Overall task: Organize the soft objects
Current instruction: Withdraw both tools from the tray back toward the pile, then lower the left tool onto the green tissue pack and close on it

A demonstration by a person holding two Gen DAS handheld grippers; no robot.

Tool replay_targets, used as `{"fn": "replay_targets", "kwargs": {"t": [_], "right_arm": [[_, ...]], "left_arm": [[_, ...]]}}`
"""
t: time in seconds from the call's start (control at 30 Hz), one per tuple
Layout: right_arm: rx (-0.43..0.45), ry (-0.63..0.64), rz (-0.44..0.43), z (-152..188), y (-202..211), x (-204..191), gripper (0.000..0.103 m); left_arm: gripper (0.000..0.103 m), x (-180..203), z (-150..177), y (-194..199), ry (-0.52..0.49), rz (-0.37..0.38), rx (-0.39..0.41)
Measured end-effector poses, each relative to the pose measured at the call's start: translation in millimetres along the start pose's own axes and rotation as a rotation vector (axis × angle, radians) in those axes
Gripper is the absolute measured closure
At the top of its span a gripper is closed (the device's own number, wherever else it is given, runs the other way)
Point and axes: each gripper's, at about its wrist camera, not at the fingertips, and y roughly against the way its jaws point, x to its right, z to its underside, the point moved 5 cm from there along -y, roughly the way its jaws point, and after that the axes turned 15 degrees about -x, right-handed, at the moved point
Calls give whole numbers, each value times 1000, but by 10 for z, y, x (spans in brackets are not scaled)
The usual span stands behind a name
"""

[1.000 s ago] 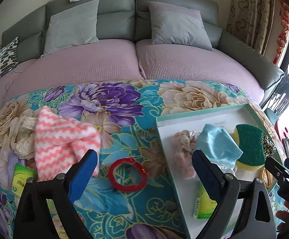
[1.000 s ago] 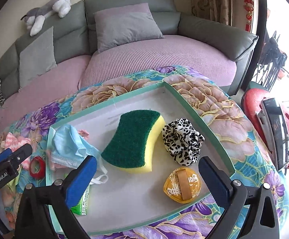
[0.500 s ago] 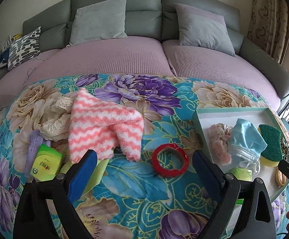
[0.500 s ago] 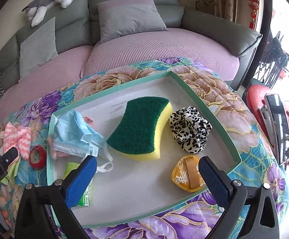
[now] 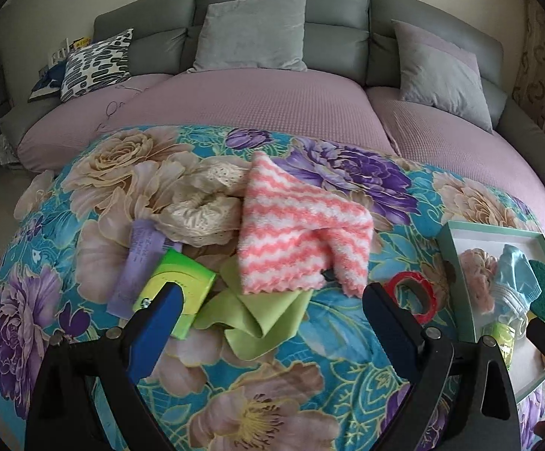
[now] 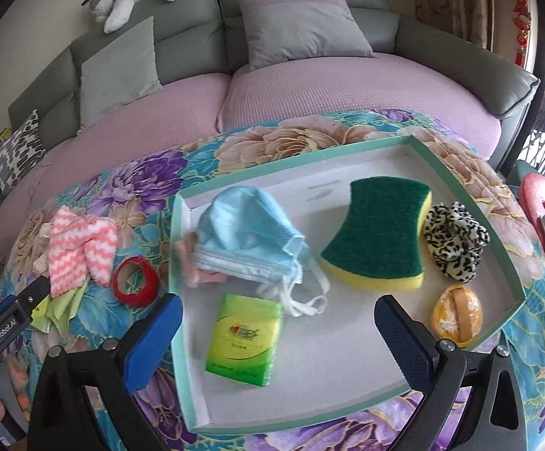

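2 grippers, jaws spread wide and empty.
Left gripper [image 5: 270, 310] hangs over the pink striped cloth [image 5: 295, 236] on the floral surface [image 5: 310, 368]; right gripper [image 6: 278, 329] over the tray [image 6: 347, 409].

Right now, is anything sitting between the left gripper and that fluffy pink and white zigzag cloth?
Nothing blocks it. The left gripper is open, and only a crumpled lime-green cloth lies on the floral blanket in front of it, partly tucked under the near edge of the pink and white zigzag cloth.
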Motion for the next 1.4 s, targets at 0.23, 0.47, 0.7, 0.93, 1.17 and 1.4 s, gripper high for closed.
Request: {"fn": "replay_targets", "kwargs": {"t": [0.23,0.47,0.7,0.93,1.17,1.4], "right_arm": [[-25,67,-34,53,-113,-468,0],[-40,119,-46,119,-192,-841,0],[-50,182,-32,173,-287,-1175,0],[-51,250,-19,225,-371,-1464,0],[-63,276,-13,267,-465,-1622,0],[-76,238,-5,234,-520,-1548,0]], "left_arm": [[7,-506,8,11,86,-47,-8],[7,-925,39,53,160,-63,3],[7,-1269,33,32,232,-63,8],[7,-1468,34,-111,247,-69,-8],[7,-1285,-17,-286,168,-21,-28],[7,-955,-40,-434,51,-19,-55]]}}
